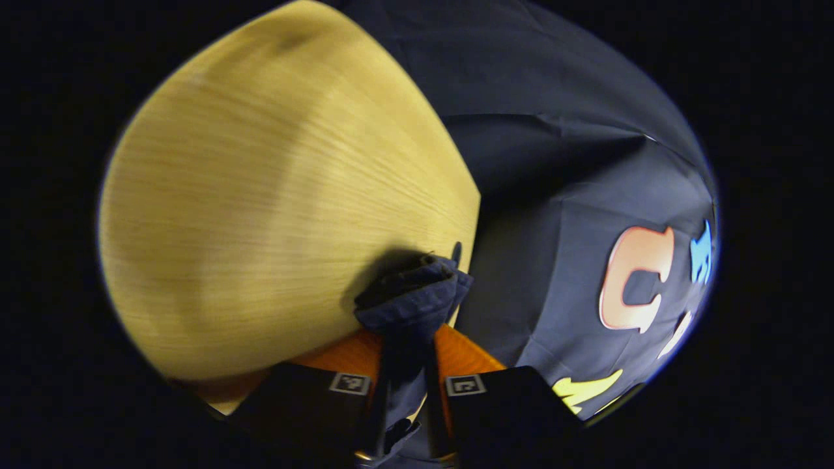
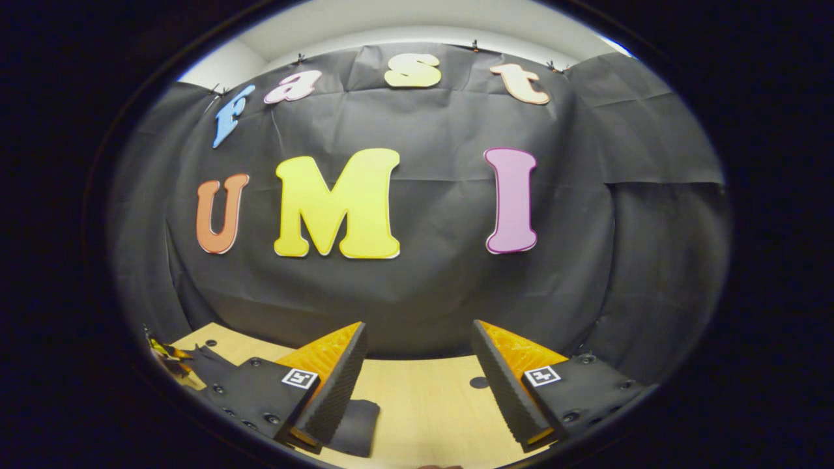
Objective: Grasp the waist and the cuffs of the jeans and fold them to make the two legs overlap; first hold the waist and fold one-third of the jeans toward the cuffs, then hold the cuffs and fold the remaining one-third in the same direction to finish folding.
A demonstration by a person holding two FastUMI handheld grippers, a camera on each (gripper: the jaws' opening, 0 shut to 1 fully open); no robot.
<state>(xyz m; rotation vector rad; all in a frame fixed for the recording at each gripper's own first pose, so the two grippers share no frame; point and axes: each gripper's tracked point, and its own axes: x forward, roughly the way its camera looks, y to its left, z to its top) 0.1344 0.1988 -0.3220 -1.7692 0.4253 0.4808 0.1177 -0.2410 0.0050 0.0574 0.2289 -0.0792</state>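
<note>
In the left gripper view, my left gripper (image 1: 409, 339) is shut on a bunched fold of dark blue jeans (image 1: 412, 296). The cloth sticks out past the fingertips and runs back between the fingers. It is held over the edge of the pale wooden table (image 1: 273, 208), and the view is blurred by motion. In the right gripper view, my right gripper (image 2: 418, 365) stands open with nothing between its fingers, above the wooden table (image 2: 423, 410). A dark piece of the jeans (image 2: 357, 426) lies on the table under the left finger.
A small dark hole (image 2: 479, 382) marks the tabletop near the right finger. The black cloth wall (image 2: 423, 293) rises just behind the table's far edge. At the far left of the right gripper view, some dark and yellow objects (image 2: 171, 357) sit by the table's corner.
</note>
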